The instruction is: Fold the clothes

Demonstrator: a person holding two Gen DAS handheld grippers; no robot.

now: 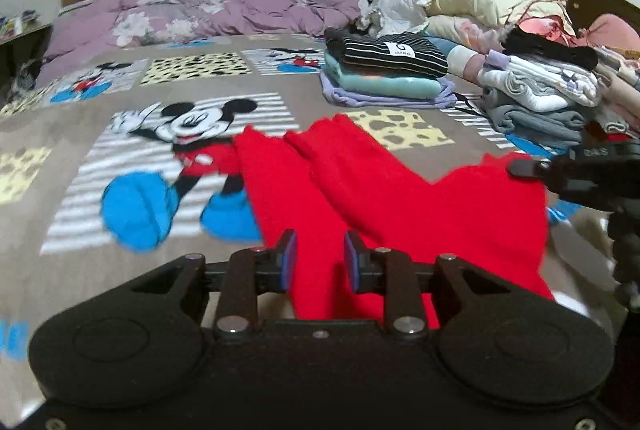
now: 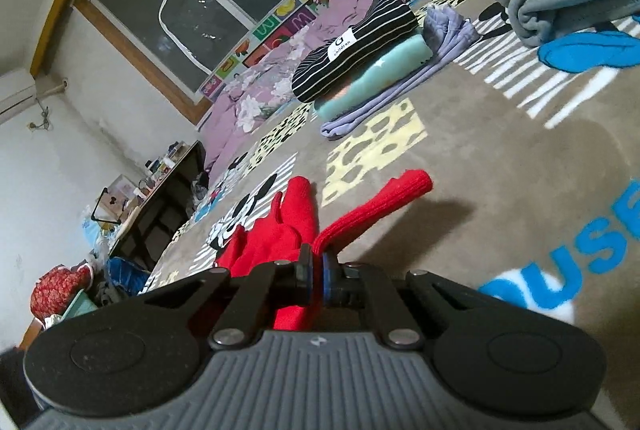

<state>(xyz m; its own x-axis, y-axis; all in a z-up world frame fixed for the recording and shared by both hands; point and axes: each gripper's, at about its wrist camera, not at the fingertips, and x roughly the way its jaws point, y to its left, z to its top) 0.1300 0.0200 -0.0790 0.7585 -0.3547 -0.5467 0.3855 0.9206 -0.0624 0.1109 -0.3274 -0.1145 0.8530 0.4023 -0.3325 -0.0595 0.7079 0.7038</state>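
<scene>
Red knitted fabric, a soft garment [image 1: 384, 186] with 2 long limbs stretched away from me, lies spread on the grey-brown Mickey Mouse blanket [image 1: 120, 102] that covers the bed. My left gripper [image 1: 320, 256] sits low over the near edge of that garment with its jaws parted by a clear gap; the red cloth shows between the blue pads [image 1: 291, 250], but I cannot tell whether they touch it. My right gripper [image 2: 317, 272] has its jaws pressed together on a fold of the same red fabric, and 1 ribbed end of the garment [image 2: 380, 204] rises from the pinch, lifted off the blanket. From the left wrist view I see the right gripper at the garment's right side. Farther back a folded stack [image 1: 384, 70] stands on the blanket, a black striped top over a teal piece and a lavender one, with a looser heap of grey and white clothes [image 1: 536, 98] just to its right.
</scene>
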